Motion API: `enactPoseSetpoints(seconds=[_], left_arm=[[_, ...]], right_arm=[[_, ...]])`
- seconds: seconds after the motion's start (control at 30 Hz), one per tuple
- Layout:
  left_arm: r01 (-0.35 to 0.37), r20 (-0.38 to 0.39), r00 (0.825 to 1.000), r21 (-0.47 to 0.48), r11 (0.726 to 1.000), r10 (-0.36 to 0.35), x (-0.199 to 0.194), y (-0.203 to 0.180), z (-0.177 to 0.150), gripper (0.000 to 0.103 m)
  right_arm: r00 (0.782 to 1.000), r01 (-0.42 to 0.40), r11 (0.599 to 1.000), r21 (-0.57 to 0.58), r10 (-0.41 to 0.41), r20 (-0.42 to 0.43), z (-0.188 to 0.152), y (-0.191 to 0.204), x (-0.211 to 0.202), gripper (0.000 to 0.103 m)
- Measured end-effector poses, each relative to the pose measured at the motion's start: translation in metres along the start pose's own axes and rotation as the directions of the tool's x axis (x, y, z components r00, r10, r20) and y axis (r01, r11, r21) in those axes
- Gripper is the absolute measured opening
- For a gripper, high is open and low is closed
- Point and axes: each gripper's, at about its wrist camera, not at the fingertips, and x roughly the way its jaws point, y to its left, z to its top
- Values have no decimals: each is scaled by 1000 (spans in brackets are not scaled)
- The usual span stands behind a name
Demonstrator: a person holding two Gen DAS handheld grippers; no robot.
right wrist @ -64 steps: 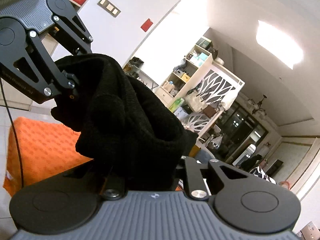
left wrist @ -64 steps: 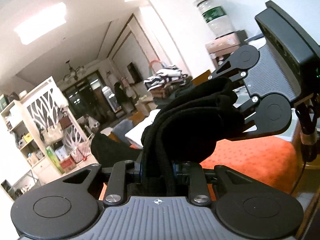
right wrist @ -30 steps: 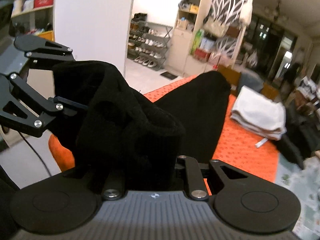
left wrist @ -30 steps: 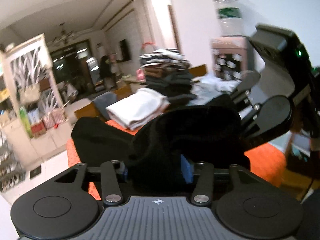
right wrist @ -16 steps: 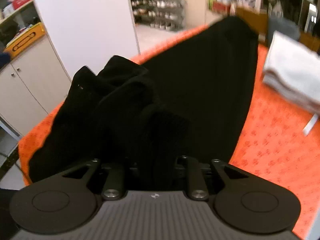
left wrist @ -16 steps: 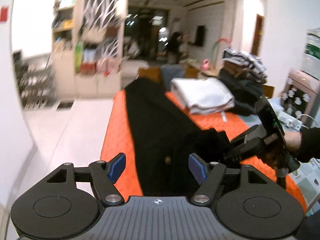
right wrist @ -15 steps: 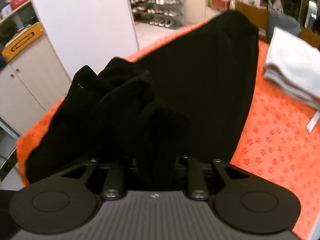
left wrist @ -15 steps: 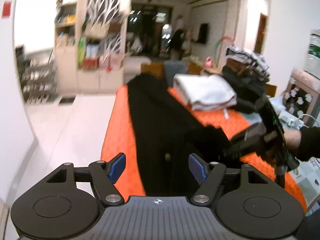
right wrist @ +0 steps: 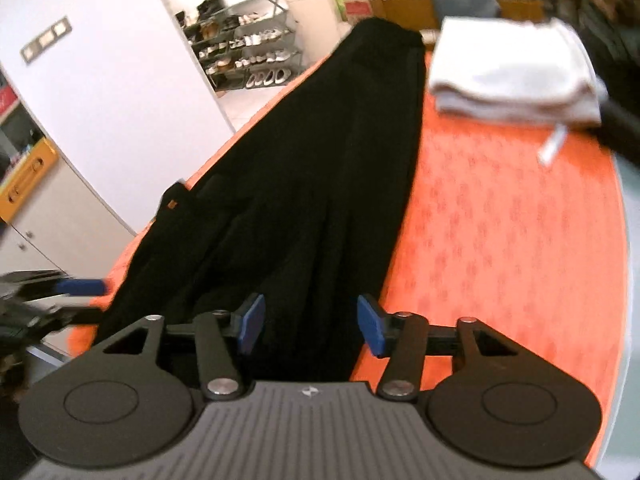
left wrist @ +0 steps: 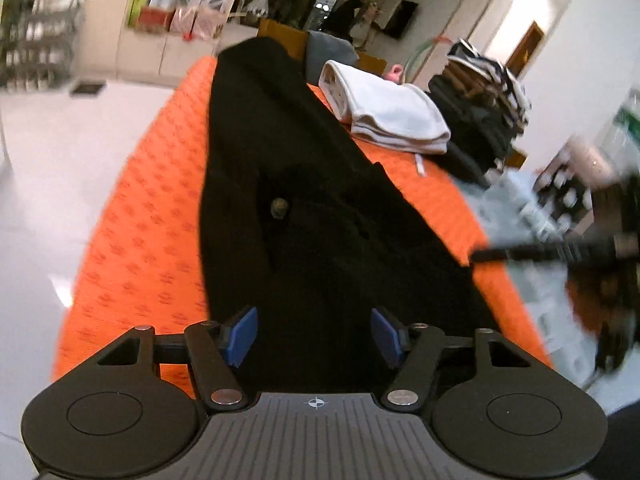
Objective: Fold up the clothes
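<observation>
Orange patterned cloth (left wrist: 136, 216) is covering the table, and the black garment (left wrist: 304, 184) is lying lengthwise across it, running from the near edge toward the far end, with its near part bunching in loose folds. White folded clothes (left wrist: 384, 108) are sitting just beside its far half, and a dark stack of clothes (left wrist: 480, 92) is sitting beyond those. Left gripper (left wrist: 314, 334) is hovering over the near end with jaws spread apart, gripping nothing; right gripper (right wrist: 310, 322) is doing the same over the near right edge, jaws apart and empty. Small button (left wrist: 279, 207) is showing on the garment's upper layer. Fabric is looking soft, limp and fairly thick, likely draping and sliding on itself, so pinching through both layers at the near corners or hem edge seems best; a grab mid-panel would probably just be dragging a wrinkle.
</observation>
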Motion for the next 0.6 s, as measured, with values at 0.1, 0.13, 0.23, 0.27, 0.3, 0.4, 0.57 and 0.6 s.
enactPoseSetpoints(seconds=[0.1,0.13,0.23,0.27,0.3,0.4,0.57,0.6], left_arm=[[47,-30,998,-46,998,-48,12,7,2,65],[58,-36,998,-46,997,-59,14,8,2,66],[93,-50,994,-61,994,-96,16,13,2,64],[103,-51,993,-72,992,-106,16,15,3,63],[110,-53,992,-91,990,-115,15,19,2,58],[120,-59,990,-132,984,-128,19,25,6,56],[130,-73,987,-179,975,-145,30,28,8,58],[135,-67,986,-205,969,-152,31,30,7,58]], right_arm=[[999,-37,998,41,38,-30,-25,-1,-4,69],[998,-41,998,46,43,-43,-33,-1,-2,69],[996,-75,995,62,78,-51,-49,2,1,68],[995,-87,994,70,89,-39,-52,2,2,67],[994,-99,992,83,102,-29,-53,1,4,67],[991,-130,983,134,131,-2,-53,-4,10,66],[975,-219,931,293,222,25,-51,-22,24,66],[969,-241,913,330,244,32,-52,-26,26,66]])
